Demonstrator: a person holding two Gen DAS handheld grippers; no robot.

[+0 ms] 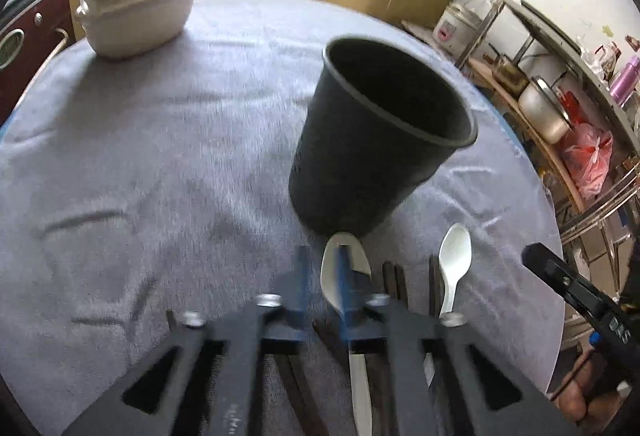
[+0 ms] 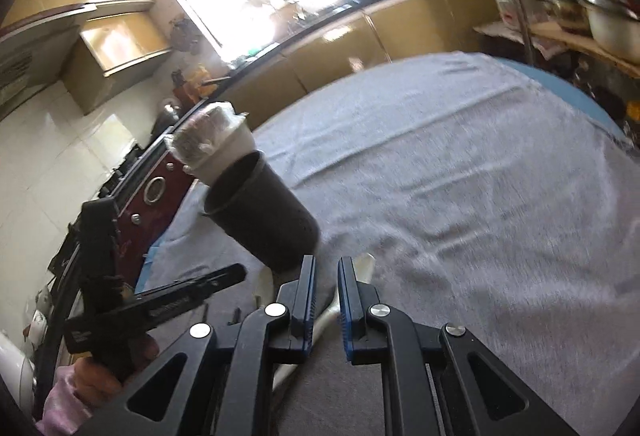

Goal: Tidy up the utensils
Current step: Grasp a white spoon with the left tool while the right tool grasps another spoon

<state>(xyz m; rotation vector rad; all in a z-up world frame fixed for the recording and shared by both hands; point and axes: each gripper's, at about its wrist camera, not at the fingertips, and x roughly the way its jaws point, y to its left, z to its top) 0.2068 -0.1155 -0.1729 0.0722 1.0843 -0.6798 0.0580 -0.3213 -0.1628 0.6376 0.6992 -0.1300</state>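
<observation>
White spoons (image 1: 454, 268) lying on grey-clothed table (image 1: 160, 155) beside dark chopsticks (image 1: 394, 284), just before upright black cup (image 1: 380, 139). Left tool (image 1: 324, 268) released, straddling one spoon (image 1: 346, 276). Right tool (image 2: 326, 276) released, above spoon handle (image 2: 324, 316). White tub (image 1: 136, 19) well apart.

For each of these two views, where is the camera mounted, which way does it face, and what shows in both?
Left wrist: sits on the left gripper, facing forward and down over the grey cloth at the black cup, two white spoons and chopsticks; its jaws are open, and the right gripper enters at right.
Right wrist: sits on the right gripper, tilted, facing the cup and kitchen counter; its jaws are open, and the left gripper and hand show at left.
Shared: cup, cloth, a spoon, white tub.
</observation>
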